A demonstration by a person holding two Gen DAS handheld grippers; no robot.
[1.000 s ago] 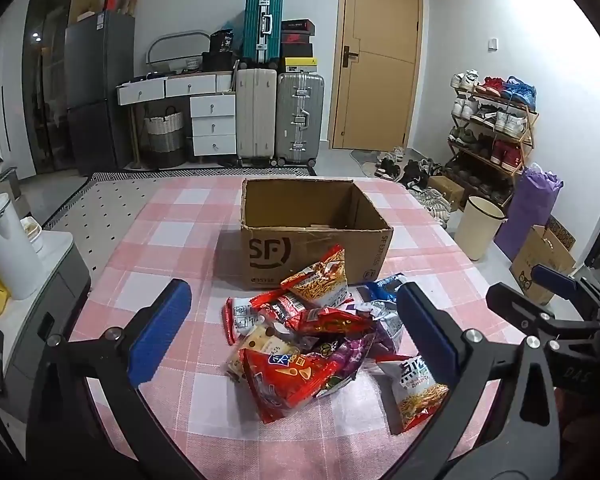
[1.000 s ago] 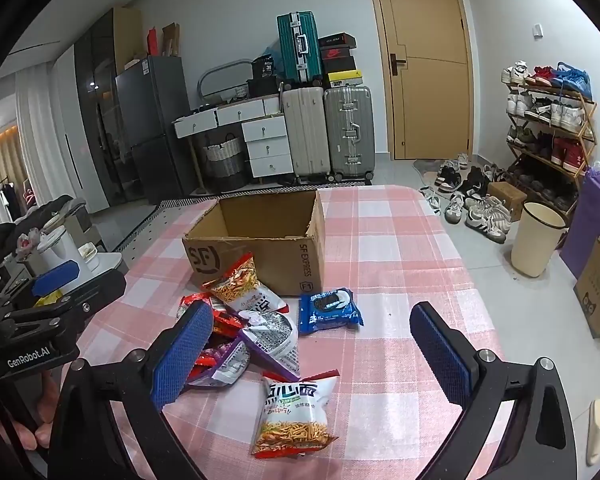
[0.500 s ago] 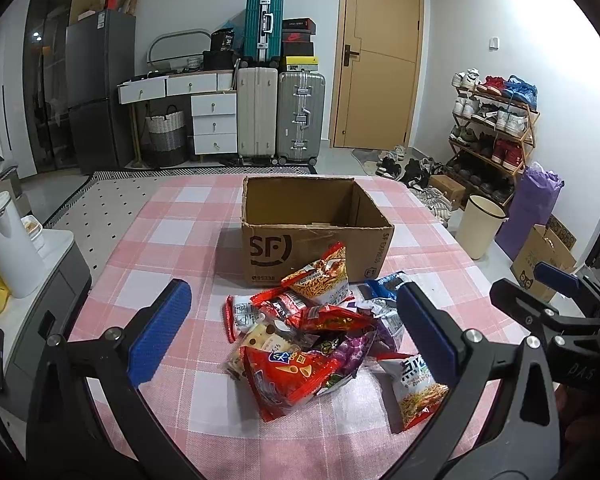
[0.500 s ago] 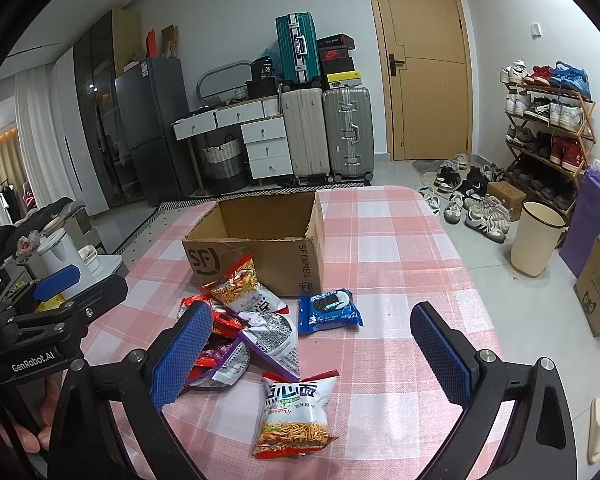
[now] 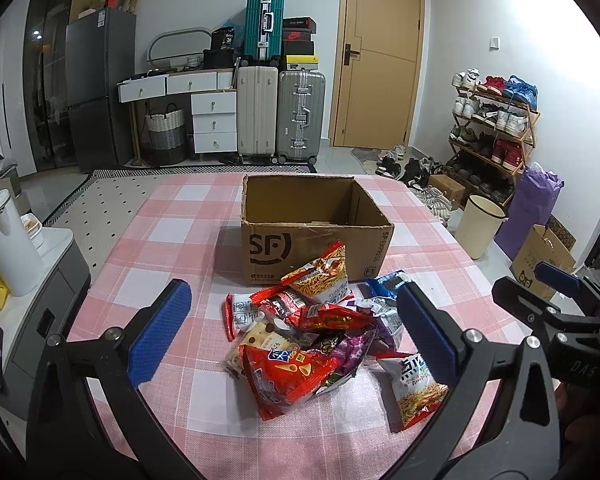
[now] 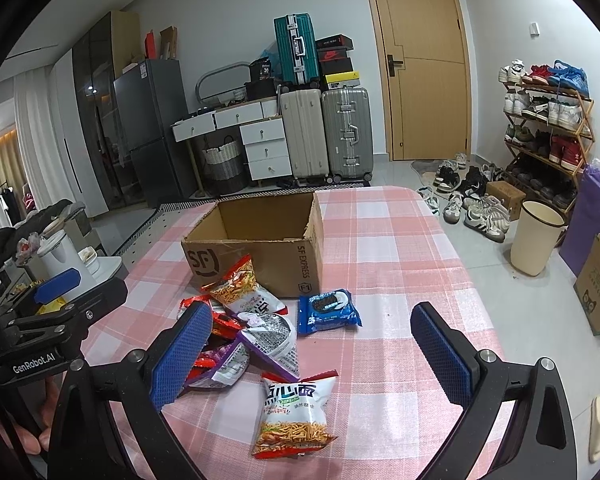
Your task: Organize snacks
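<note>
A heap of snack packets (image 5: 308, 328) lies on the pink checked tablecloth in front of an open cardboard box (image 5: 312, 224) marked SF. My left gripper (image 5: 296, 332) hovers open above the heap, nothing between its blue pads. In the right wrist view the box (image 6: 260, 248) sits behind the heap; a blue biscuit pack (image 6: 327, 311) lies apart to the right, and a white noodle-snack bag (image 6: 292, 416) lies nearest me. My right gripper (image 6: 314, 354) is open over that bag and empty. The box looks empty inside.
The table (image 6: 400, 264) has bare cloth right of the box. A white kettle (image 5: 8, 248) stands on a side unit at left. On the floor to the right are a bin (image 6: 534, 240), a shoe rack (image 6: 548, 128) and bags. Suitcases (image 5: 280, 112) stand by the far wall.
Both grippers have barely shifted; the view is nearly the same. Nothing was picked up or let go.
</note>
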